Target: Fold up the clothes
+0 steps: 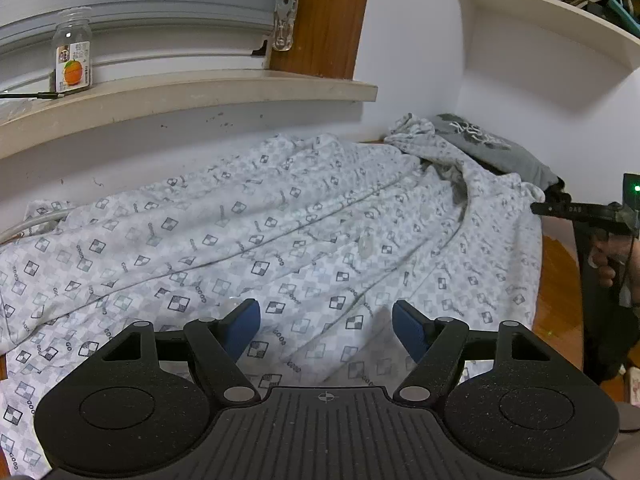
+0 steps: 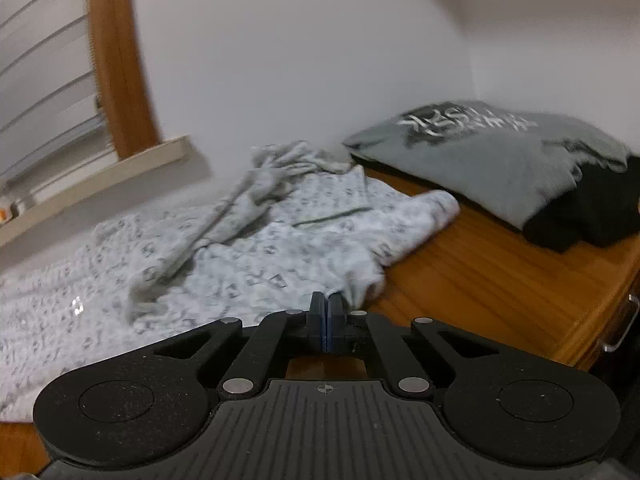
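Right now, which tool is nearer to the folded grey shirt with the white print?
Right. The right tool is shut at the patterned garment's near edge, the grey shirt just across bare wooden tabletop. The left tool hangs open over the garment's other end, the shirt far behind.

Dim fisheye views, right one motion-blurred

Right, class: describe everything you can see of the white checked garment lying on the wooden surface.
The white checked garment is thin, soft-looking fabric printed with small grey checker squares and lettering. It lies unfolded and wrinkled, spread over most of the orange-brown wooden surface, with long creases and a bunched end near the wall. A folded grey printed top lies just beyond it. The left gripper hovers open above it; the right gripper, fingers together, sits at its near edge, and whether it pinches cloth is unclear.
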